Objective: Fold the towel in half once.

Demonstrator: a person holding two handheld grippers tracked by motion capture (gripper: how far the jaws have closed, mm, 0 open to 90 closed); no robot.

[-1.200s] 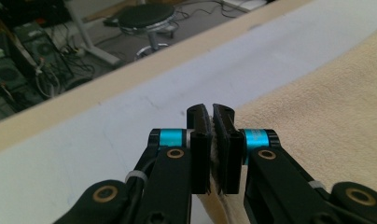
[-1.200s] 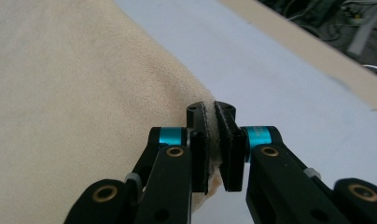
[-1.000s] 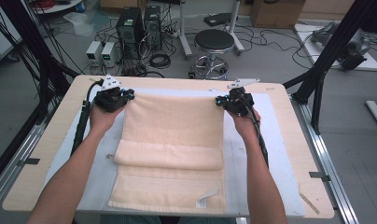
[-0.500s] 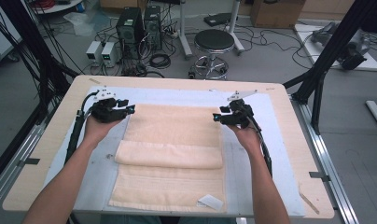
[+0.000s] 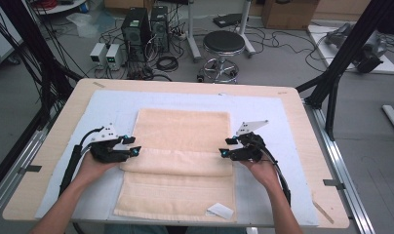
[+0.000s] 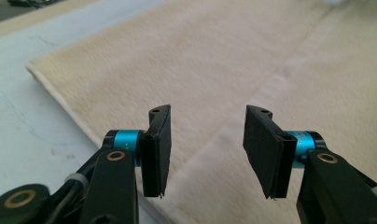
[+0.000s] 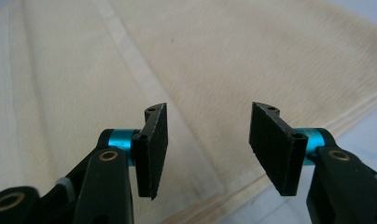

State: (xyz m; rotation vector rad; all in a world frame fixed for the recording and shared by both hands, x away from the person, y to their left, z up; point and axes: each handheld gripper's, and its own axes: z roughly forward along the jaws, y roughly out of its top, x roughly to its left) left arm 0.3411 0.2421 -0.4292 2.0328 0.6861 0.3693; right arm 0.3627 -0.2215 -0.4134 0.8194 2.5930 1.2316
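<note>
A cream towel [image 5: 183,146] lies flat on the pale mat [image 5: 283,126], with a folded band across its middle. My left gripper [image 5: 132,146] sits at the left end of that band and my right gripper [image 5: 226,147] at the right end, both pointing inward. Both pairs of jaws have just been opening. In the left gripper view the left gripper [image 6: 207,149] is open over the towel [image 6: 224,60] with nothing between the pads. In the right gripper view the right gripper [image 7: 207,151] is open above the towel's edge [image 7: 270,60], also with nothing between them.
A white label [image 5: 219,210] lies on the towel's near right corner. The wooden table [image 5: 307,146] ends close behind the mat. A stool [image 5: 224,44], computer towers [image 5: 144,29] and cables stand beyond. Black frame posts [image 5: 348,53] flank the table.
Both grippers have let go of the towel's far corners, opened, and moved toward the person and down to the ends of the folded band. The towel's far part now lies flat.
</note>
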